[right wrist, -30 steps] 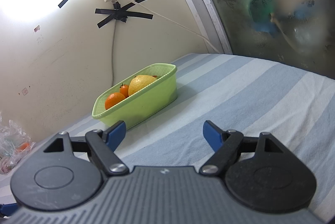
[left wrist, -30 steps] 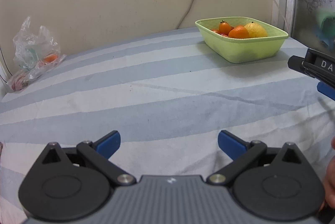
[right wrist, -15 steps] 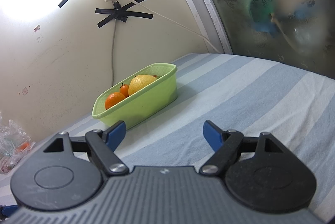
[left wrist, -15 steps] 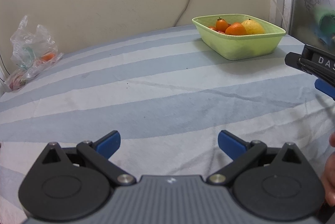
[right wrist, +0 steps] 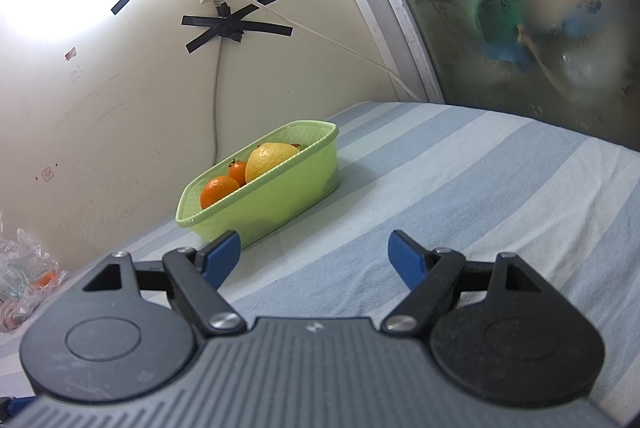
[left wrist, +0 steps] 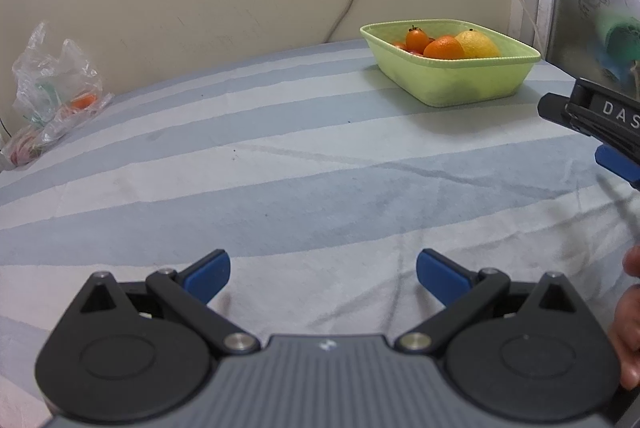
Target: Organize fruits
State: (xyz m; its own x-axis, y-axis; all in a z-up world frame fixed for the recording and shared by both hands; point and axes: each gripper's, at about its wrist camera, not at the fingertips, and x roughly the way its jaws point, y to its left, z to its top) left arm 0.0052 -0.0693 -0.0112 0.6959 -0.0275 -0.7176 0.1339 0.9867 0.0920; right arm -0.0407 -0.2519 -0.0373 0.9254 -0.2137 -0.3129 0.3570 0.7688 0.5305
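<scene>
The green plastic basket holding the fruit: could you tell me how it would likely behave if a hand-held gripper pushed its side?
The green plastic basket would probably slide rather than tip, since it is low and wide. The striped cloth may drag or bunch. The lemon, orange and small tomato look loose, so they may roll and shift inside.

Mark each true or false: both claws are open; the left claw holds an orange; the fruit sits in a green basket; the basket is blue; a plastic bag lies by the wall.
1. Both claws are open. True: left claw and right claw are empty.
2. The left claw holds an orange. False: the orange is in the basket.
3. Fruit sits in a green basket. True.
4. The basket is blue. False: green.
5. A plastic bag lies by the wall. True.
</scene>
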